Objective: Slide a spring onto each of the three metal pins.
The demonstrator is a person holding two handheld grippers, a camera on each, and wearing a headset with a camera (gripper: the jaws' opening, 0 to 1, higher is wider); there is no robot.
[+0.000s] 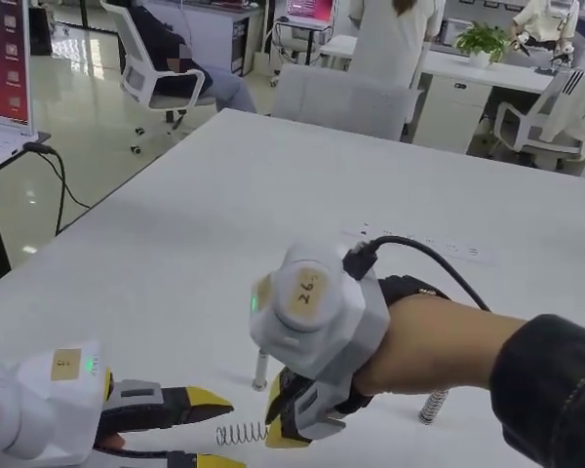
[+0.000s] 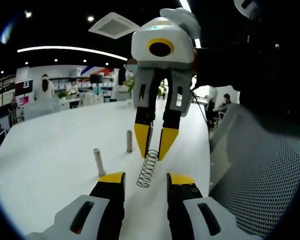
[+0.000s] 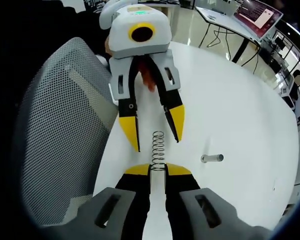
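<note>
Near bare pin (image 2: 98,162), my right gripper (image 3: 159,169) is clamping spring (image 3: 158,145) end; left gripper (image 2: 147,177) jaws apart. Am aligning coil bore squarely with pin tip.

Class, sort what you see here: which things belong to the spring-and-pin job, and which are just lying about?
Job: spring, bare pin, spring-covered pin, right gripper, left gripper.
Lying about: potted plant, grey chair, laptop.
</note>
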